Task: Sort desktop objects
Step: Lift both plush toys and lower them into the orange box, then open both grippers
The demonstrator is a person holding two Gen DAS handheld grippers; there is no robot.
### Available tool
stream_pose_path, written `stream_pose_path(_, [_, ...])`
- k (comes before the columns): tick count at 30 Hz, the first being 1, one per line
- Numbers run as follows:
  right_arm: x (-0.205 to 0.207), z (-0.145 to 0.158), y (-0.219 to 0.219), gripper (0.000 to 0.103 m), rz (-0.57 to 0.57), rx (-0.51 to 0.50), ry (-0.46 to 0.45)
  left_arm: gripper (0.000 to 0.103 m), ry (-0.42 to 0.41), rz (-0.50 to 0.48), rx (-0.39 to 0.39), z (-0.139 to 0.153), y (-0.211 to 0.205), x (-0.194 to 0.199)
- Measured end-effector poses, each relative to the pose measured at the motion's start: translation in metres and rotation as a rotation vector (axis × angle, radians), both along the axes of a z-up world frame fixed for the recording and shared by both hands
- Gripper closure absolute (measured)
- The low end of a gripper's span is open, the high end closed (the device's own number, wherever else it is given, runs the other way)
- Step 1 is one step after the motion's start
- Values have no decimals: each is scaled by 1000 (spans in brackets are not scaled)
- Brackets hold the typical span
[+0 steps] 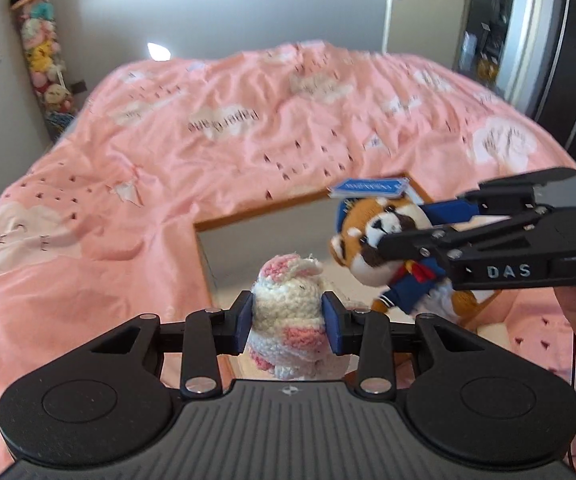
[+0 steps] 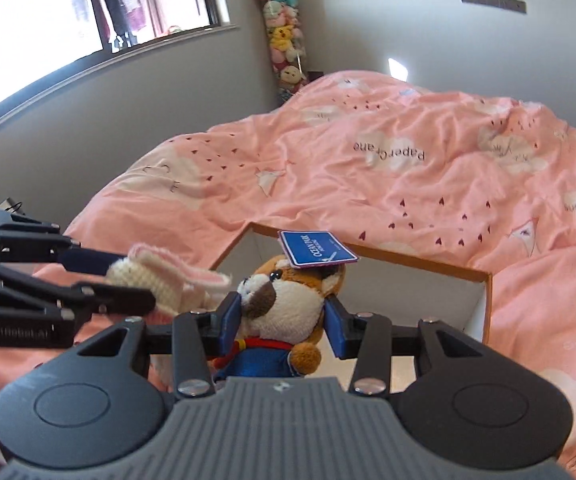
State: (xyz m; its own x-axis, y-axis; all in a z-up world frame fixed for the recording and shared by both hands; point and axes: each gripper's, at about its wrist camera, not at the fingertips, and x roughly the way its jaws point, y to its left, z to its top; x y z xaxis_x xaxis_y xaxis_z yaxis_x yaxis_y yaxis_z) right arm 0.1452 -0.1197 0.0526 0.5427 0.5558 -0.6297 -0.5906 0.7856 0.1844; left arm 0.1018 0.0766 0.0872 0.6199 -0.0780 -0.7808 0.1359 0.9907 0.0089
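My left gripper is shut on a cream and pink crocheted bunny and holds it in the air over an open box with an orange-brown rim. My right gripper is shut on a red panda plush in a blue sailor outfit with a blue tag on its head, also over the box. In the left wrist view the right gripper holds the panda to the right. In the right wrist view the left gripper holds the bunny at the left.
The box sits sunk in a pink duvet covering a bed. A hanging column of plush toys fills the room corner. A window is on the left wall and a door at the far end.
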Motion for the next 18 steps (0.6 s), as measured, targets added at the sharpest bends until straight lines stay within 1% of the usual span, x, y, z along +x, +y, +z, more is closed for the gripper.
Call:
stream_pose_path(2, [9, -16, 5, 56, -10, -9, 15, 61, 49, -25, 13, -11, -2, 13])
stream_pose_path(6, [25, -43, 12, 57, -4, -12, 56, 61, 150, -73, 63, -28, -5, 37])
stream_pose_path(9, [33, -60, 17, 57, 5, -2, 103, 61, 241, -107, 87, -48, -8, 51])
stream_pose_path(12, [38, -76, 22, 57, 12, -8, 141, 61, 311, -130, 114, -69, -9, 61])
stream_pose_path(15, [41, -89, 25, 57, 18, -16, 176, 60, 337, -135, 147, -83, -10, 67])
stream_pose_path(18, [46, -97, 27, 57, 8, -33, 181, 56, 337, -120, 136, -85, -8, 78])
